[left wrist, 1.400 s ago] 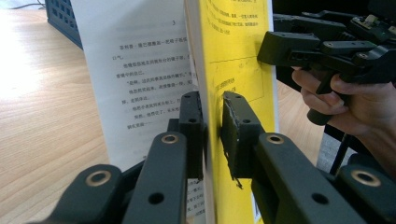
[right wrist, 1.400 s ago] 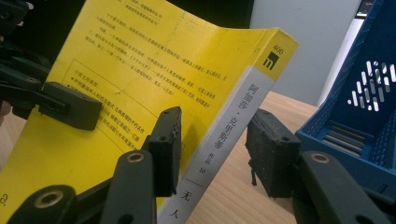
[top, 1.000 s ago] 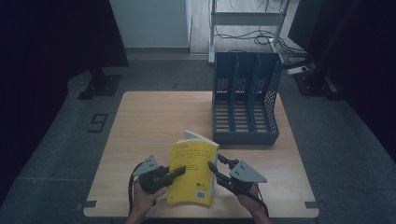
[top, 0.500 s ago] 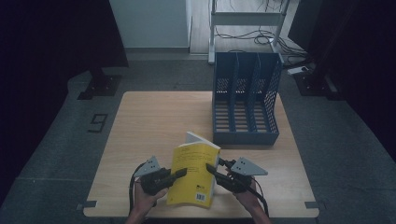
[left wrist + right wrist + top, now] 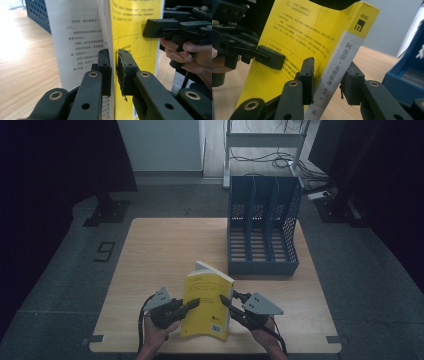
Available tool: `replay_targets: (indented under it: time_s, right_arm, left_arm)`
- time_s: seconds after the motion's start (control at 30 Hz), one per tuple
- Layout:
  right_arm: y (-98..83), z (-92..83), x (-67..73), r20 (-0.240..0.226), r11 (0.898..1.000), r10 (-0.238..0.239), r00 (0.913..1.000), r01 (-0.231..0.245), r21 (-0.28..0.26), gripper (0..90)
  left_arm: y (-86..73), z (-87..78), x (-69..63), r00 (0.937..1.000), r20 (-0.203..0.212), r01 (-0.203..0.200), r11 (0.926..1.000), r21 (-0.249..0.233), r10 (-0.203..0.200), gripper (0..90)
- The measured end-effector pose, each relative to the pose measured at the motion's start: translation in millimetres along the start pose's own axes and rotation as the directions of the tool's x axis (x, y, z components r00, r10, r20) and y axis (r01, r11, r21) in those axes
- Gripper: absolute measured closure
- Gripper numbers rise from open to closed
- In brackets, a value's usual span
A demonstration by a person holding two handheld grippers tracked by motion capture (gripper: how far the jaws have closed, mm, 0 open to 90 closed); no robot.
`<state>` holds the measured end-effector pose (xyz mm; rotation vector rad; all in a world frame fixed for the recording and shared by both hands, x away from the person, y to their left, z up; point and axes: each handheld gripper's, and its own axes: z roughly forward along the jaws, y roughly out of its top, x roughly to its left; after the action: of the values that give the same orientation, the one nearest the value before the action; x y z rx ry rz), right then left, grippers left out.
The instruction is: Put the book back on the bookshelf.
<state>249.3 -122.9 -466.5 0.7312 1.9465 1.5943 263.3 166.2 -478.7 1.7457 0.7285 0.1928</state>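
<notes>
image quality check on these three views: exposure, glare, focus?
High view: dim, surroundings near black, table evenly lit, yellow book readable as a shape only. Left gripper view: blown-out glare on the tabletop at left, page text soft, jaws sharp. Right gripper view: spine lettering crisp, blue file rack blurred.

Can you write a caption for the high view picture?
Two grippers hold a yellow book upright near a blue file rack.
</notes>
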Motion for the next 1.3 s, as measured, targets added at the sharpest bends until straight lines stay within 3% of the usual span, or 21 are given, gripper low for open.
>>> replay_targets:
  time_s: [0.07, 0.2, 0.37, 0.5, 0.6, 0.97, 1.1, 1.2, 1.3]
  right_arm:
    - [4.3, -4.5, 4.3, 0.013, 0.998, -0.060, 0.9981, 0.060, -0.031, 67.8]
    - [7.3, -7.4, 5.5, 0.005, 0.995, -0.087, 0.9962, 0.087, -0.041, 69.3]
    - [5.7, -8.3, -2.4, -0.047, 0.999, -0.034, 0.9983, 0.032, -0.036, 69.1]
    - [5.0, -8.9, -8.1, -0.103, 0.999, 0.016, 0.9946, -0.020, -0.033, 65.4]
    - [3.9, -7.0, -7.4, -0.121, 0.999, 0.023, 0.9925, -0.026, -0.028, 62.9]
    - [2.8, -1.3, 0.6, -0.101, 1.000, -0.014, 0.9948, 0.013, -0.012, 60.8]
    - [3.6, -1.8, 3.0, -0.068, 0.999, -0.052, 0.9963, 0.051, -0.010, 67.2]
    - [5.4, -3.1, 3.8, -0.064, 0.998, -0.063, 0.9960, 0.062, -0.013, 70.1]
    - [7.3, -5.2, 5.4, -0.051, 0.995, -0.103, 0.9934, 0.102, -0.021, 70.2]
  left_arm:
    - [0.1, 0.0, -1.1, 1.0000, -0.005, -0.005, 0.9999, -0.009, 0.005, 80.5]
    - [0.0, 0.4, -1.4, 0.9999, -0.012, -0.010, 0.9999, -0.004, 0.010, 79.7]
    - [-0.8, 2.5, -1.7, 0.9999, -0.005, -0.011, 0.9999, 0.007, 0.011, 79.5]
    - [-1.2, 4.2, -3.7, 0.9997, 0.010, -0.022, 0.9997, 0.011, 0.022, 79.4]
    - [-1.1, 4.7, -5.5, 0.9993, 0.013, -0.034, 0.9993, 0.016, 0.034, 79.4]
    - [-1.2, 5.0, -5.9, 0.9990, 0.020, -0.041, 0.9990, 0.019, 0.041, 78.5]
    - [-0.9, 4.7, -3.8, 0.9989, 0.020, -0.042, 0.9989, 0.019, 0.042, 75.1]
    - [-1.7, 5.1, -0.4, 0.9990, -0.019, -0.041, 0.9991, 0.015, 0.041, 66.5]
    - [-2.0, 5.0, 1.3, 0.9985, -0.043, -0.033, 0.9995, 0.001, 0.033, 60.3]
